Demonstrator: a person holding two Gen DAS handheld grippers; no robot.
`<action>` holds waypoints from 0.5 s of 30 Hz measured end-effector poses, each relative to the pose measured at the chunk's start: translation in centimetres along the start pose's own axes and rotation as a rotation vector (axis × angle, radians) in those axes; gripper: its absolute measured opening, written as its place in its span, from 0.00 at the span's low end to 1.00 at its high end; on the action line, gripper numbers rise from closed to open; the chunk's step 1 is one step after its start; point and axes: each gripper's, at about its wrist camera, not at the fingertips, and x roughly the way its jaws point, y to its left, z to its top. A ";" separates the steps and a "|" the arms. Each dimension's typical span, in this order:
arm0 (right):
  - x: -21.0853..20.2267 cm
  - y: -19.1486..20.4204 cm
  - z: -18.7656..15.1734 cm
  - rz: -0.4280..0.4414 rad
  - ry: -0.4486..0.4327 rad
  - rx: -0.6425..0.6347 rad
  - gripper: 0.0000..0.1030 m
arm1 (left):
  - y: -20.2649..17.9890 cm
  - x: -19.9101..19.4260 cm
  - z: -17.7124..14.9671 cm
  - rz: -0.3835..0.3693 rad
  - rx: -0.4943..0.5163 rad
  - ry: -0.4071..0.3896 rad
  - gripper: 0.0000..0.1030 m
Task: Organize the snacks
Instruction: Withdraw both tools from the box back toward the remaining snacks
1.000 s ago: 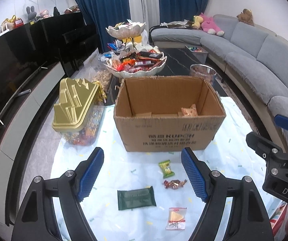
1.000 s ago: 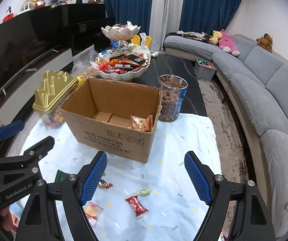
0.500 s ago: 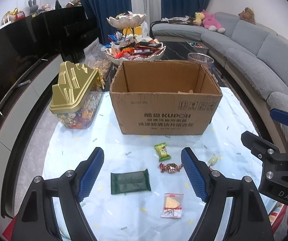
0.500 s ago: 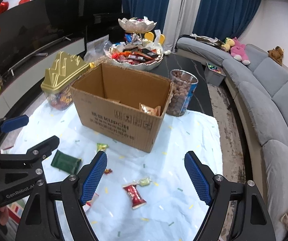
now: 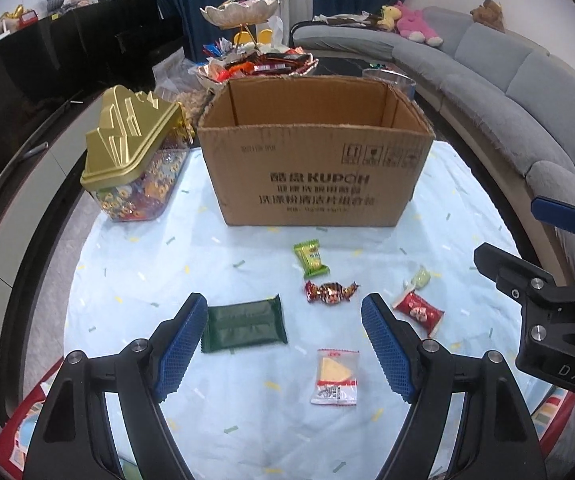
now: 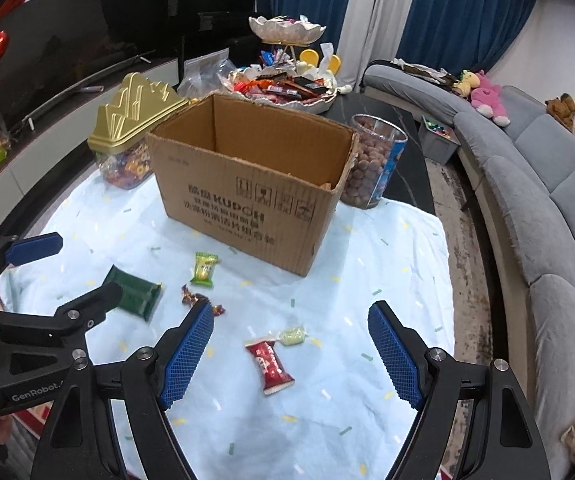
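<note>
An open cardboard box (image 5: 315, 172) stands on the pale blue cloth (image 5: 247, 420); it also shows in the right wrist view (image 6: 247, 196). Loose snacks lie in front of it: a dark green packet (image 5: 244, 323), a green candy (image 5: 309, 257), a red-brown twisted candy (image 5: 330, 292), a red packet (image 5: 418, 312), a pale green sweet (image 5: 419, 278) and a clear cracker packet (image 5: 335, 378). My left gripper (image 5: 285, 344) is open above the green packet and cracker packet. My right gripper (image 6: 291, 352) is open over the red packet (image 6: 270, 364) and pale sweet (image 6: 293, 336).
A gold-lidded candy jar (image 5: 135, 152) stands left of the box. A clear jar of brown balls (image 6: 373, 160) stands behind its right corner. A tiered dish of snacks (image 6: 283, 84) sits behind. A grey sofa (image 6: 527, 184) curves along the right.
Both grippers have drawn back from the box and dropped lower toward the cloth. The box's inside is now out of sight. More loose snacks show in front of the fingers.
</note>
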 end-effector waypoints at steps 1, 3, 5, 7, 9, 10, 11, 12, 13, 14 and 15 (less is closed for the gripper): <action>0.1 0.1 -0.2 0.003 0.001 -0.004 0.78 | -0.1 0.1 -0.2 -0.001 0.001 0.001 0.77; 0.4 0.2 -0.6 0.013 0.006 -0.014 0.78 | -0.3 0.3 -0.5 0.002 -0.001 0.000 0.77; 0.6 0.3 -0.9 0.017 0.010 -0.024 0.78 | -0.5 0.4 -1.0 0.002 -0.004 0.000 0.77; 0.9 0.4 -1.4 0.023 0.014 -0.035 0.78 | -0.7 0.8 -1.4 -0.003 0.000 0.007 0.77; 1.3 0.4 -1.9 0.029 0.018 -0.045 0.78 | -1.1 1.2 -1.9 -0.007 0.009 0.017 0.77; 1.4 0.4 -2.0 0.031 0.020 -0.048 0.78 | -1.3 1.3 -2.2 -0.009 0.011 0.019 0.77; 1.6 0.4 -2.2 0.034 0.021 -0.051 0.78 | -1.5 1.4 -2.4 -0.008 0.015 0.021 0.77; 1.7 0.4 -2.5 0.038 0.022 -0.055 0.78 | -1.6 1.6 -2.7 -0.008 0.019 0.020 0.77; 1.8 0.3 -2.6 0.039 0.022 -0.057 0.78 | -1.8 1.7 -3.0 -0.007 0.020 0.019 0.77; 2.0 0.3 -2.8 0.044 0.024 -0.061 0.78 | -1.9 1.8 -3.3 -0.003 0.017 0.012 0.77; 2.1 0.3 -3.0 0.048 0.024 -0.067 0.78 | -2.0 1.8 -3.5 -0.002 0.018 0.008 0.77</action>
